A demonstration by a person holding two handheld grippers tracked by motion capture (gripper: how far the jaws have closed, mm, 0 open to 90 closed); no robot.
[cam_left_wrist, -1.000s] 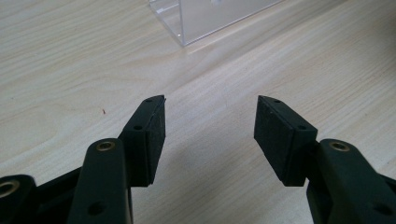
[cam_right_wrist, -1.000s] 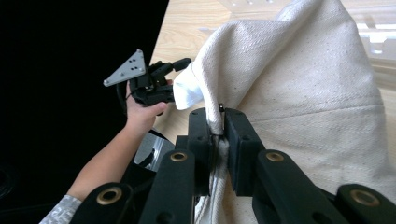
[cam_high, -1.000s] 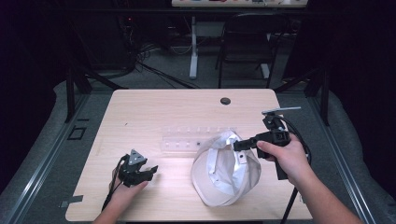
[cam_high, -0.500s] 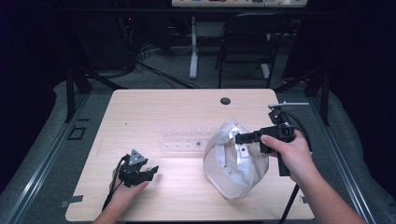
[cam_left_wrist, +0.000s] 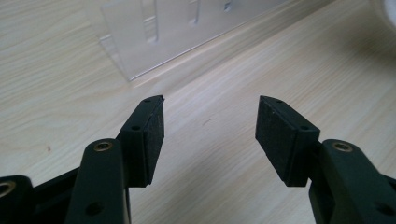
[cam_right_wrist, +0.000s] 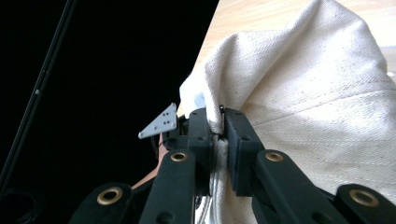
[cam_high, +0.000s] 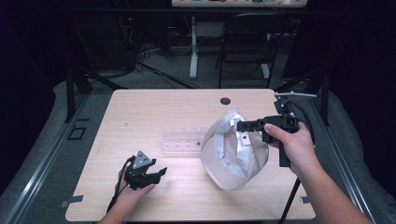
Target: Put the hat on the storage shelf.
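Observation:
A white fabric cap [cam_high: 233, 149] hangs over the right half of the wooden table [cam_high: 154, 107], its lower edge close to the tabletop. My right gripper [cam_high: 240, 125] is shut on its upper rim, pointing left. In the right gripper view the cream cloth [cam_right_wrist: 317, 93] is pinched between the two black pads, with the gripper [cam_right_wrist: 218, 116] clamped tight. My left gripper [cam_high: 159, 173] rests near the table's front left, held in a hand. Its jaws have just opened slightly wider; in its own view the left gripper [cam_left_wrist: 210, 126] stands open over bare wood with nothing between the pads.
A clear plastic rack [cam_high: 182, 140] lies flat at the table's middle, just left of the cap, and shows ahead of the left jaws as a clear plate [cam_left_wrist: 187, 32]. A dark cable hole [cam_high: 225, 101] sits near the far edge. A chair [cam_high: 243, 42] stands beyond the table.
The cap lay spread on the table with its inside up; now it hangs from the right gripper, which has risen a little. The left gripper has stayed put.

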